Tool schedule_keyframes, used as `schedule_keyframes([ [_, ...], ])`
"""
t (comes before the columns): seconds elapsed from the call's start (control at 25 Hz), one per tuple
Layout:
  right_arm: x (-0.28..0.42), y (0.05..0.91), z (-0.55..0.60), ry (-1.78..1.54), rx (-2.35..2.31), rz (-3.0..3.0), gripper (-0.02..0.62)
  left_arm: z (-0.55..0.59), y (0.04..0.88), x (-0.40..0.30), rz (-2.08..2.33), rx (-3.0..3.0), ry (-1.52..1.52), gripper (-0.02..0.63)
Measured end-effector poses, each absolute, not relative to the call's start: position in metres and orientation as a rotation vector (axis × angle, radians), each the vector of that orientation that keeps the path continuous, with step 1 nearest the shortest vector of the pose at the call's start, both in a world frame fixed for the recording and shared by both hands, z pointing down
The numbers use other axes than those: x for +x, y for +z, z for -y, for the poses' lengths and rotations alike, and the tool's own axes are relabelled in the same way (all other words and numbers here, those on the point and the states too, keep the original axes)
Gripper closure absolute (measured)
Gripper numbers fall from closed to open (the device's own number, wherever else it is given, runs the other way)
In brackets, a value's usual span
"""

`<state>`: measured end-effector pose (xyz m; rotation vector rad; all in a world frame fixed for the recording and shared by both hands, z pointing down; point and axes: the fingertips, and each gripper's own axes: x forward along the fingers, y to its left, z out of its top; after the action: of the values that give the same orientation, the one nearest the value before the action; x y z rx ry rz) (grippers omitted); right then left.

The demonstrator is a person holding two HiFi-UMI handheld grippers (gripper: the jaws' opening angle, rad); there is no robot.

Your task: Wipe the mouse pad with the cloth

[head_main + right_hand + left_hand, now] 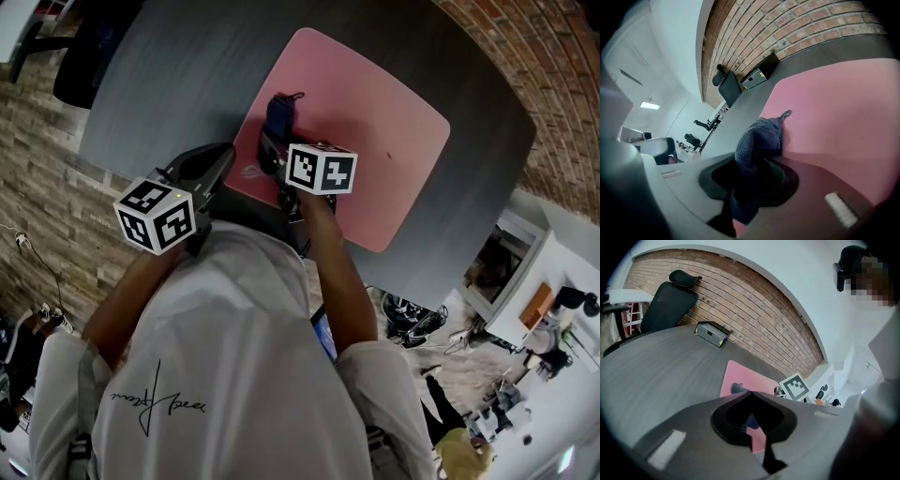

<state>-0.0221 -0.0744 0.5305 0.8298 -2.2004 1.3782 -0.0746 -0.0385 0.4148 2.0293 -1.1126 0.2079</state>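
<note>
right gripper reaches forward, jaws clamped on the cloth; left gripper sits beside it, jaws together, empty.

Head view: R gripper tips hidden under its cube; pad near edge partly under cube + forearm. Left gripper view: cloth mostly behind jaws. Box markings too small to read
</note>
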Motion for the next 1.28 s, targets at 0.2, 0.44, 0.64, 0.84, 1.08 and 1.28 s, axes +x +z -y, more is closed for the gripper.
schedule_keyframes([
  [0.2,-0.014,0.534,0.074,1.388,0.844,2.180,0.491,0.038,0.416,-0.074,1.113,2.029,0.213,0.594],
  [0.44,0.000,0.535,0.078,1.403,0.888,2.162,0.482,0.038,0.415,-0.076,1.112,2.031,0.214,0.594],
  [0.64,0.012,0.536,0.080,1.404,0.920,2.148,0.482,0.038,0.415,-0.073,1.109,2.032,0.212,0.594],
  [0.84,0.021,0.536,0.081,1.379,0.940,2.133,0.483,0.037,0.415,-0.073,1.104,2.035,0.211,0.594],
  [1.08,0.039,0.539,0.081,1.378,0.981,2.102,0.486,0.037,0.416,-0.072,1.095,2.036,0.211,0.594],
  [1.28,0.050,0.540,0.081,1.370,0.995,2.093,0.486,0.038,0.418,-0.068,1.085,2.041,0.212,0.594],
])
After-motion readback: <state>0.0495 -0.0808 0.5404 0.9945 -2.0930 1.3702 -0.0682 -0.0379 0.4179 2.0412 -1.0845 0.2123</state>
